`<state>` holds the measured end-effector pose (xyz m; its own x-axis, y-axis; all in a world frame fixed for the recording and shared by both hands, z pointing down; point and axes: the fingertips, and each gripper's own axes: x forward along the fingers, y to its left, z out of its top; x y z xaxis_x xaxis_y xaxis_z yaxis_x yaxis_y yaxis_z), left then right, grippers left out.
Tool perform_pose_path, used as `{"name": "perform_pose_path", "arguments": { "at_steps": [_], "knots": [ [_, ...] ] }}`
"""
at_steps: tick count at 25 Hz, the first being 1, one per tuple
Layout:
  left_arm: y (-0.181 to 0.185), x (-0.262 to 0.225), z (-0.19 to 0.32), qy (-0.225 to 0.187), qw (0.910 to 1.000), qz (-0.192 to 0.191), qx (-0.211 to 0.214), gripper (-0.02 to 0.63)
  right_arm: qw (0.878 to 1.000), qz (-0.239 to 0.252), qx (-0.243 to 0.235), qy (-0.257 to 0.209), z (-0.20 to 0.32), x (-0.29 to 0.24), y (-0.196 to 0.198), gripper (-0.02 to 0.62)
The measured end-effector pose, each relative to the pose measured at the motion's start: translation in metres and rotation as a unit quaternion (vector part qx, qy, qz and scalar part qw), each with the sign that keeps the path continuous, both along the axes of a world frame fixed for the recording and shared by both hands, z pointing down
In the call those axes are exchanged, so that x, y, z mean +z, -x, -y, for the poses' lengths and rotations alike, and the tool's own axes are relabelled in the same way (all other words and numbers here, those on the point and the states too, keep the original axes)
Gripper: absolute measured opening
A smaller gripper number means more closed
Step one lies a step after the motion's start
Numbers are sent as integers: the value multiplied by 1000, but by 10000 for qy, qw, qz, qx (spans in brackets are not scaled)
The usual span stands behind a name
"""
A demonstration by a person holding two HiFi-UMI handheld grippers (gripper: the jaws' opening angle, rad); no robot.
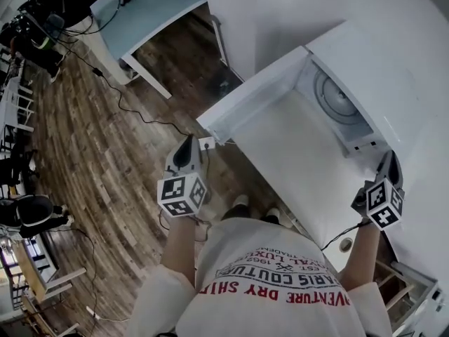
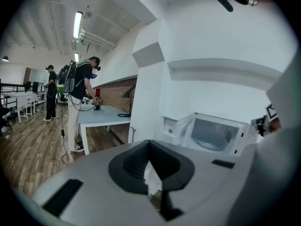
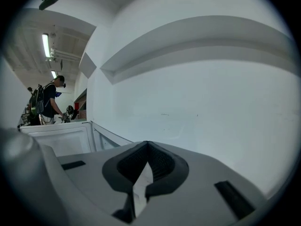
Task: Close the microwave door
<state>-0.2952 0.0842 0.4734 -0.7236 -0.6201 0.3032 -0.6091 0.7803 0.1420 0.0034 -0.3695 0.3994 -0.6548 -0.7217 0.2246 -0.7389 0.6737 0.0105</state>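
A white microwave [image 1: 351,83] stands open, and its round turntable [image 1: 337,98] shows in the cavity. Its door [image 1: 245,93] is swung out to the left. In the left gripper view the same microwave [image 2: 214,133] lies ahead at the right, with the door [image 2: 175,126] on its left. My left gripper [image 1: 187,144] is shut and holds nothing, just off the door's outer end and apart from it. My right gripper [image 1: 389,161] is shut and holds nothing, to the right of the cavity. It faces a white wall [image 3: 197,102], with the door [image 3: 61,138] at its left.
A white counter top [image 1: 287,167] spreads in front of the microwave. A pale blue table [image 1: 144,9] stands at the far left, where a person [image 2: 82,98] works. Cables [image 1: 119,97] trail over the wooden floor. Chairs [image 1: 28,213] crowd the left edge.
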Motion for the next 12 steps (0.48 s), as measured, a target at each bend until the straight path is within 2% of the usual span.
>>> {"name": "perform_pose_path", "arguments": {
  "at_steps": [6, 12],
  "knots": [
    [42, -1, -7, -7, 10000, 0, 26, 2, 9998, -27, 138, -116, -3, -3, -1, 12],
    [49, -1, 12, -106, 9993, 48, 352, 2, 9996, 48, 239, -143, 1, -1, -1, 12]
  ]
}}
